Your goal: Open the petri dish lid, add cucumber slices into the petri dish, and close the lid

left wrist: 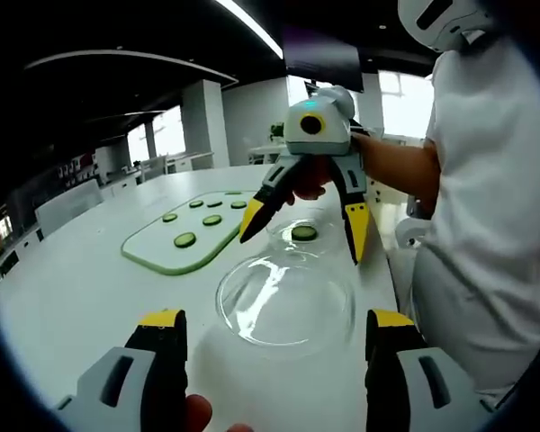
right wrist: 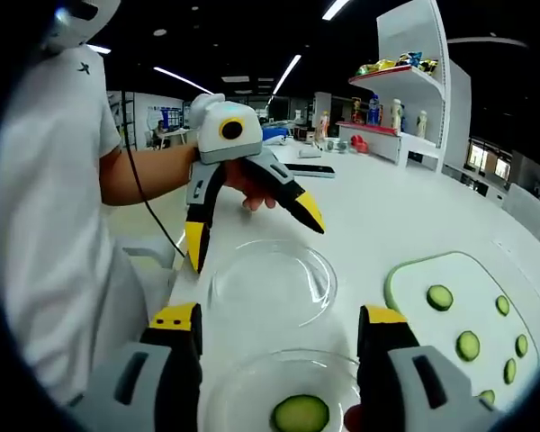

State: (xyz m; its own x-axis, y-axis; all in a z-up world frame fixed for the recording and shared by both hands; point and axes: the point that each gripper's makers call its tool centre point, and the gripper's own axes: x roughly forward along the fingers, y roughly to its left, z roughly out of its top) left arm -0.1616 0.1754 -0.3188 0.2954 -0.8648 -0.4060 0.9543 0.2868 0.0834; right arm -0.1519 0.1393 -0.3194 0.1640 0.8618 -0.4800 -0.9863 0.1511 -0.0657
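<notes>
Large open room under a dark ceiling crossed by long white strip lights (left wrist: 249, 27). Broad glossy white worktop (left wrist: 81, 288) curving away. Bright windows (left wrist: 166, 132) along the far wall, pale square column (left wrist: 204, 121) between them. White wall shelf unit (right wrist: 412, 67) carrying small colourful figures and bottles. Flat dark rectangular device (right wrist: 309, 170) lying far off on the worktop. More white furniture in the distance, too blurred to tell.

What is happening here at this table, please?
A person holds a two-jaw tool in each hand over a white table. The petri dish is open, with one cucumber slice in it, and its clear lid lies beside it. More slices wait on a green-edged board. The left tool and the right tool are both open and empty.
</notes>
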